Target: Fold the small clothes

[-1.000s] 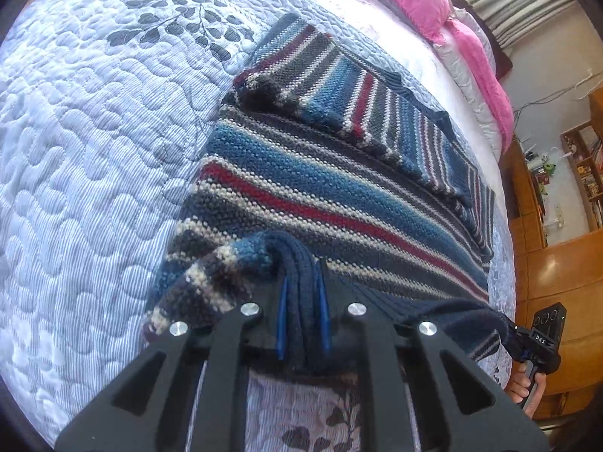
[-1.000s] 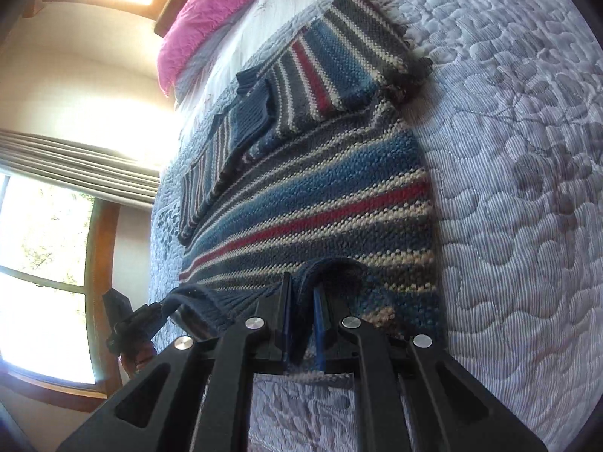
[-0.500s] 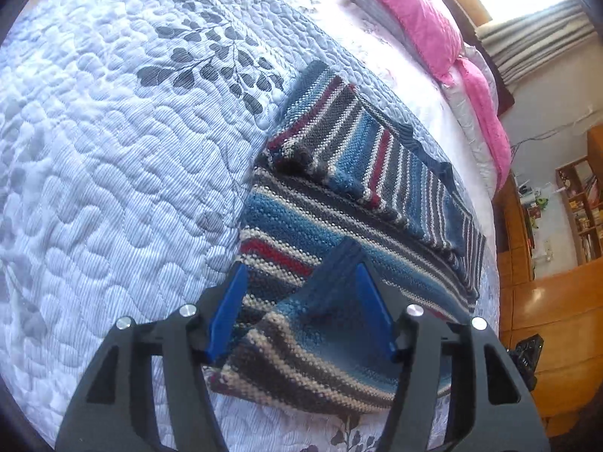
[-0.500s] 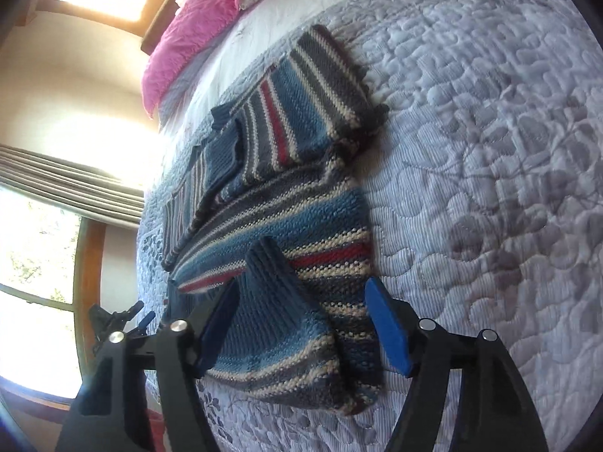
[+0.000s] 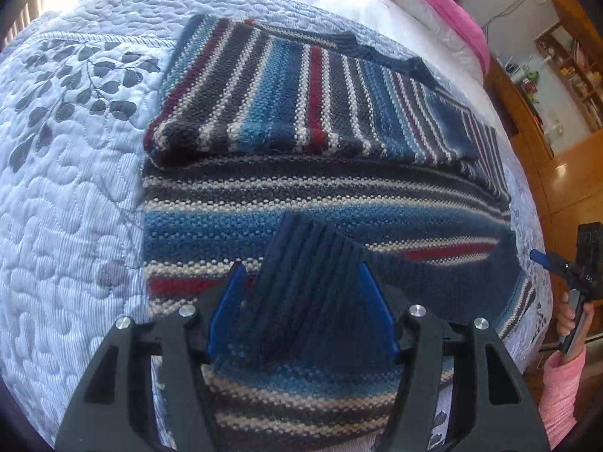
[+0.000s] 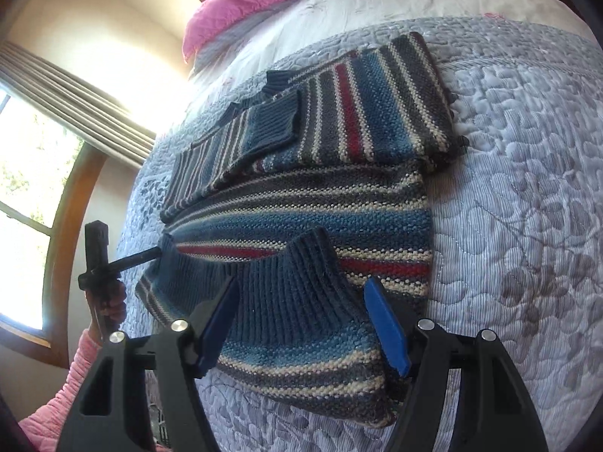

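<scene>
While both grippers, left gripper (image 5: pixel 301 305) and right gripper (image 6: pixel 305 320), stand spread apart, gripping nothing, the ribbed hem lies between their fingers. The striped knit sweater (image 5: pixel 324 196) lies folded on the quilt (image 5: pixel 68 196), long axis across the bed, sleeves folded over. No writing is legible.

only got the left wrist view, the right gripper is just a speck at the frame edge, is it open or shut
Observer: Open. The right wrist view shows the right gripper with its blue pads spread wide on either side of the sweater's ribbed hem, not pinching it.
Operator: ok, anything past the bed on my side
Observer: Yes, a window with a curved wooden frame and a gathered curtain above it. Your view shows neither.
</scene>
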`<state>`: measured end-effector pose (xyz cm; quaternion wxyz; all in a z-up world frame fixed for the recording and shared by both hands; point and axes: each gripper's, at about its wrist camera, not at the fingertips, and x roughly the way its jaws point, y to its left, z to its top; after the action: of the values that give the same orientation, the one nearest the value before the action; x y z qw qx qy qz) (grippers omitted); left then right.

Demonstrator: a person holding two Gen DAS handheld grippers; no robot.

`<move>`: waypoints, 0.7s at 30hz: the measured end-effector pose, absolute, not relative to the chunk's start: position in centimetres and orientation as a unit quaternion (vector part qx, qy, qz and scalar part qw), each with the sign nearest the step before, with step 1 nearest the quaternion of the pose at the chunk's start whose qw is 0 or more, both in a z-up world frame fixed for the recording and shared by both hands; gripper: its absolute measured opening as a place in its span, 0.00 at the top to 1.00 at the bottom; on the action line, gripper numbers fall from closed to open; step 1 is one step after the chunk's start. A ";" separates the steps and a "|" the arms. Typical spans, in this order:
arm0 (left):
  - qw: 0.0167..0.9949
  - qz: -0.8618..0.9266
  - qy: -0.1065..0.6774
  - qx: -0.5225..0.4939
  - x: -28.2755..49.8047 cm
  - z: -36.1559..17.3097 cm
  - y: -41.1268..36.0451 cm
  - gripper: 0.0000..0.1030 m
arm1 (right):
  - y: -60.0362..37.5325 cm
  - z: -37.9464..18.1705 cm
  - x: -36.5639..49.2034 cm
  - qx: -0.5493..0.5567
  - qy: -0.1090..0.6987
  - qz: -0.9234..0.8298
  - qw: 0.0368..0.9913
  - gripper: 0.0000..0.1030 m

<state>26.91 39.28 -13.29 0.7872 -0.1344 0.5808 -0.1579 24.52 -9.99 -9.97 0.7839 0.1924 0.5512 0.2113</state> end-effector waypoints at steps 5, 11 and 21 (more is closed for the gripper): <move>0.788 -0.167 0.584 -0.105 26.1 -13.7 38.3 0.62 | -8.1 -11.1 26.2 0.146 0.573 0.221 0.776 0.27; 0.791 -0.174 0.576 -0.110 25.1 -13.2 38.5 0.86 | -5.9 -13.1 27.8 0.086 0.594 0.215 0.770 0.25; 0.798 -0.154 0.573 -0.106 25.3 -13.6 37.8 0.82 | -4.0 -12.8 26.1 0.017 0.577 0.233 0.783 0.90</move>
<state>25.26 37.81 -13.61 0.7980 -0.1062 0.5729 -0.1541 26.15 -4.00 -12.76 0.7825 0.0173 0.5773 0.2325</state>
